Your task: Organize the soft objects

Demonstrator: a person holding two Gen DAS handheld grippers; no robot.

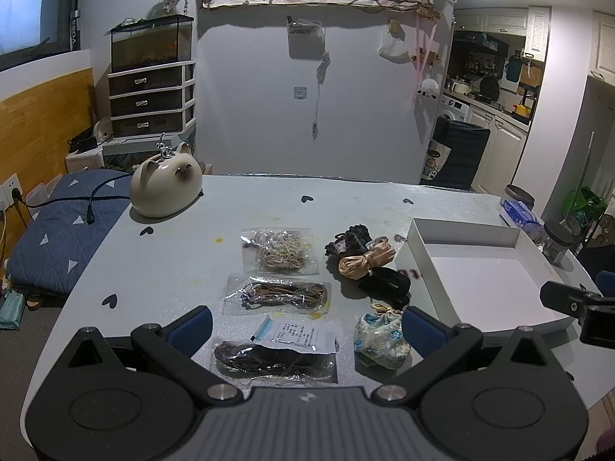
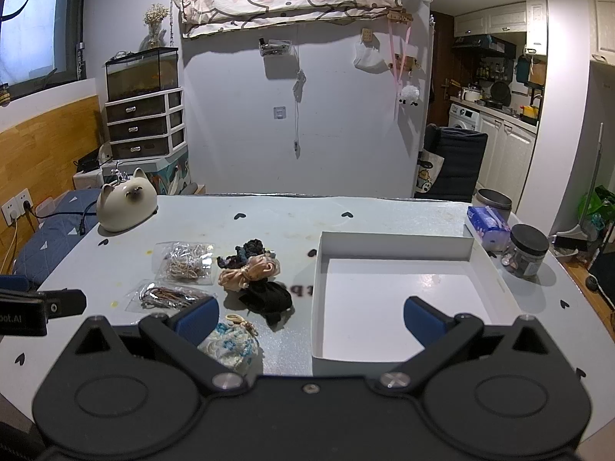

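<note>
The left gripper point(image 1: 306, 328) is hovering low over the near edge of the table point(image 1: 269, 199) with its jaws spread wide and nothing between them; the right gripper point(image 2: 310, 317) is doing the same further right, likewise agape and carrying nothing. Directly ahead of the left gripper a clear bag of dark hair ties point(image 1: 275, 357) is lying flat, with two more bags, one of brown ties point(image 1: 280, 294) and one of beige ties point(image 1: 280, 250), lying in a column beyond it. Just beside these, toward the right, a floral scrunchie point(image 1: 380, 340) is sitting nearest, and a black scrunchie point(image 1: 384, 282), a peach satin scrunchie point(image 1: 365, 261) and a dark crocheted scrunchie point(image 1: 348, 240) are touching one another in a loose heap behind it. The white tray point(image 2: 396, 247) is standing empty at the right, its near wall just ahead of the right gripper. Judgement: sorting has not yet begun, and the step in hand is the approach to a first pick. The next move is likely calling for the right gripper to shift left and descend over the floral scrunchie, closing on its bulk before carrying it over the tray wall. The bags are looking slippery and flat, so an edge pinch would be needed there.
</note>
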